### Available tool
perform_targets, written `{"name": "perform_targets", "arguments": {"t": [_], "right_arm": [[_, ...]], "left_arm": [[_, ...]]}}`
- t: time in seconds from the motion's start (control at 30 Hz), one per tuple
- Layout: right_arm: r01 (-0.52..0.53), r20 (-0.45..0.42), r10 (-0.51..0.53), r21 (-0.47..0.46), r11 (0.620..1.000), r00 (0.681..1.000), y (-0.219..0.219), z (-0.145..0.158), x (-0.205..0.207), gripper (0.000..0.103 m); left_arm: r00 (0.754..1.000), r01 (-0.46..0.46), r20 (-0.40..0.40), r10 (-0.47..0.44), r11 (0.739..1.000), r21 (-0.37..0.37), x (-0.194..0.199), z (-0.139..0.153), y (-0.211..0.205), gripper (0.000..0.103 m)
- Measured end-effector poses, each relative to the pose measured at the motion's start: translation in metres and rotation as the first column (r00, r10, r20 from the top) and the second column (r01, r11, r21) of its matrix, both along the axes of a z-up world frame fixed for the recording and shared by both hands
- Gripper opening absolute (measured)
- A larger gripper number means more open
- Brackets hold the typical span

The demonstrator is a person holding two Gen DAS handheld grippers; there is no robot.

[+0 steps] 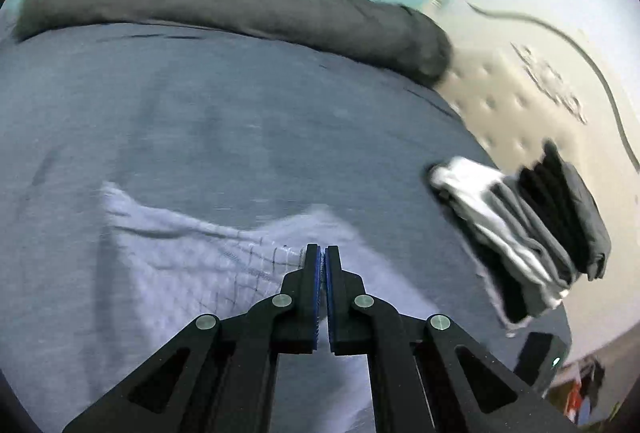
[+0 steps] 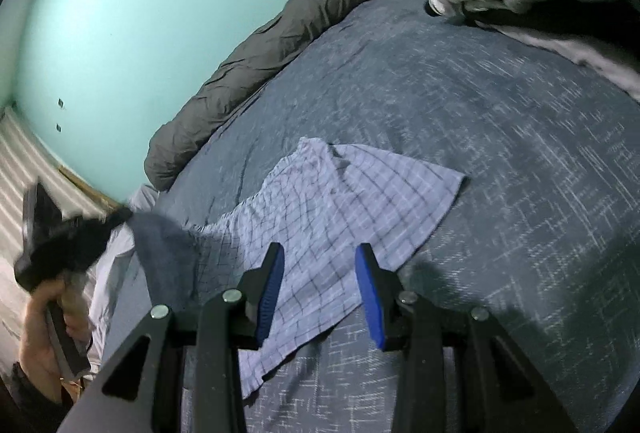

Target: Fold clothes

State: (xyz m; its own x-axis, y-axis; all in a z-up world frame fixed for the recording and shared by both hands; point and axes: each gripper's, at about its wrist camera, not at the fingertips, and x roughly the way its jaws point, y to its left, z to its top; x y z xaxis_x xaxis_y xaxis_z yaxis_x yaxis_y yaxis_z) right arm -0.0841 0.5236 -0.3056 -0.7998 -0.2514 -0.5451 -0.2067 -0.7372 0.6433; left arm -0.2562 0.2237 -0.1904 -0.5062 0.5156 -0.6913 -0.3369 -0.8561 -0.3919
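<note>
Left tongs point(image 1: 322, 253) pinching checked shorts point(image 2: 320, 217) edge on bed point(image 2: 500, 153); right tongs point(image 2: 320, 265) spread above. Thin grip, could slip mid-fold.

a: the checked garment point(image 2: 340, 209) is thin woven cloth, matt, lightly creased. the bed cover point(image 2: 500, 153) is a heathered blue-grey knit, soft and dull.

b: and the grey roll point(image 2: 256, 61) looks like crinkled matt fabric. the right gripper point(image 2: 320, 293) is matt black plastic with ribbed blue pads point(image 2: 370, 297) and shiny metal pins.
</note>
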Motion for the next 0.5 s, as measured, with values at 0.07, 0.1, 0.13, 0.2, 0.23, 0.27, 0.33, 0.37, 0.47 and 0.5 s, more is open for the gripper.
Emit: {"name": "perform_targets", "arguments": {"t": [0.07,0.1,0.13,0.2,0.23,0.27,0.33,0.37,0.47,0.5], "right_arm": [[0.015,0.007,-0.015,-0.006,1.0,1.0,0.009,-0.002,0.002,0.037],[0.021,0.008,-0.021,-0.014,1.0,1.0,0.014,-0.002,0.002,0.037],[0.027,0.009,-0.027,-0.022,0.999,1.0,0.02,-0.002,0.003,0.037],[0.052,0.015,-0.051,-0.038,0.998,0.999,0.031,-0.005,0.006,0.037],[0.062,0.02,-0.061,-0.041,0.997,0.998,0.036,-0.006,0.006,0.037],[0.071,0.024,-0.07,-0.043,0.997,0.997,0.04,-0.007,0.007,0.037],[0.08,0.026,-0.079,-0.046,0.996,0.997,0.045,-0.009,0.006,0.037],[0.083,0.027,-0.082,-0.048,0.995,0.996,0.048,-0.01,0.005,0.037],[0.084,0.03,-0.082,-0.058,0.995,0.996,0.052,-0.013,-0.001,0.037],[0.082,0.029,-0.08,-0.065,0.995,0.996,0.052,-0.014,-0.004,0.037]], "left_arm": [[0.997,0.078,0.027,-0.077,0.996,-0.032,-0.003,-0.015,0.051,0.002],[0.993,0.11,0.048,-0.108,0.993,-0.045,-0.003,-0.025,0.072,0.002],[0.989,0.135,0.074,-0.13,0.989,-0.064,-0.004,-0.038,0.089,0.002],[0.979,0.172,0.127,-0.16,0.981,-0.088,-0.006,-0.064,0.116,0.002],[0.975,0.182,0.145,-0.167,0.979,-0.096,-0.006,-0.074,0.123,0.002],[0.973,0.184,0.157,-0.166,0.977,-0.104,-0.005,-0.082,0.128,0.003],[0.972,0.178,0.176,-0.159,0.978,-0.104,-0.005,-0.091,0.128,0.004],[0.971,0.177,0.18,-0.156,0.979,-0.106,-0.004,-0.091,0.124,0.006],[0.979,0.162,0.142,-0.145,0.979,-0.12,-0.002,-0.077,0.103,0.034],[0.983,0.15,0.124,-0.134,0.98,-0.131,-0.004,-0.071,0.093,0.035]]}}
